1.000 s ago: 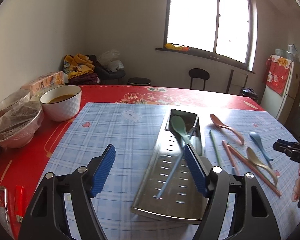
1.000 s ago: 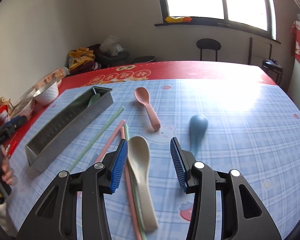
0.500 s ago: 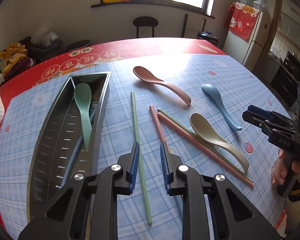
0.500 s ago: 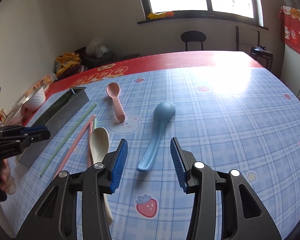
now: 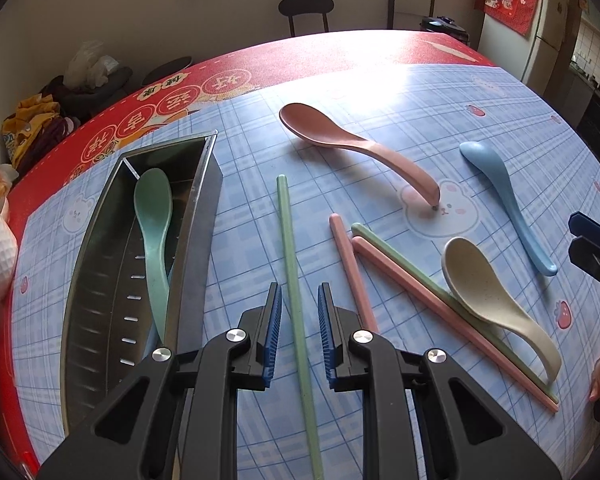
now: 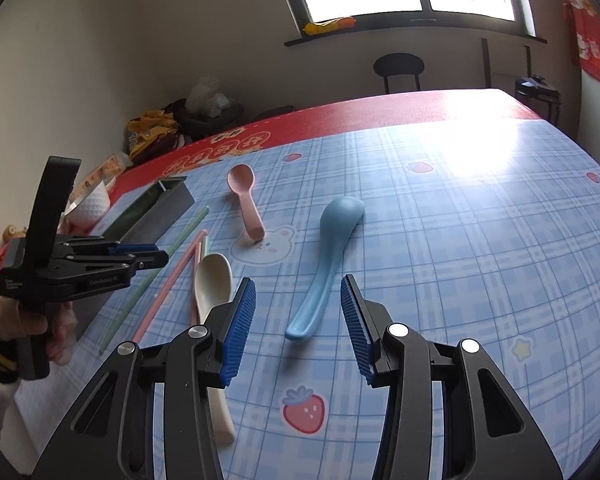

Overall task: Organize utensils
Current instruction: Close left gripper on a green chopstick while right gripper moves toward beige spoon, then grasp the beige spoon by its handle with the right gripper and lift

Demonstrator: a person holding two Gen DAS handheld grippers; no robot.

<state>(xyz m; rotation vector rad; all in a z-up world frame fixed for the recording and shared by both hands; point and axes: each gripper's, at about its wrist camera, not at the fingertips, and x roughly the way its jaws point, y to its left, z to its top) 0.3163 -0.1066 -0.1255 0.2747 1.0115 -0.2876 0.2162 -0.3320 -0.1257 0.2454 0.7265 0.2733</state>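
The left gripper (image 5: pixel 298 334) is hanging over the long pale-green plastic chopstick (image 5: pixel 292 280), which is lying on the blue checked tablecloth (image 5: pixel 480 92) just right of the long perforated steel utensil tray (image 5: pixel 198 208). The chopstick's long axis is running from near to far, straight through the gap in the claw, so the blue pads (image 5: pixel 274 328) are standing one on each side of it. The jaws have just been closing and are now narrow, but a sliver of cloth is showing on either side of the stick; the claw is not yet clenched on it. The left hand is plainly the nearer one here.

The right gripper (image 6: pixel 298 324) is standing released and half spread, with the handle end of the pale-blue plastic soup spoon (image 6: pixel 324 264) lying between its pads, bowl pointing far.

The left wrist view is showing what the right cannot: the tray's inside, where a green plastic soup spoon (image 5: pixel 154 220) is already lying. The right wrist view is showing the left gripper from the side, raised above the cloth, so it probably needs to sink further before pinching.
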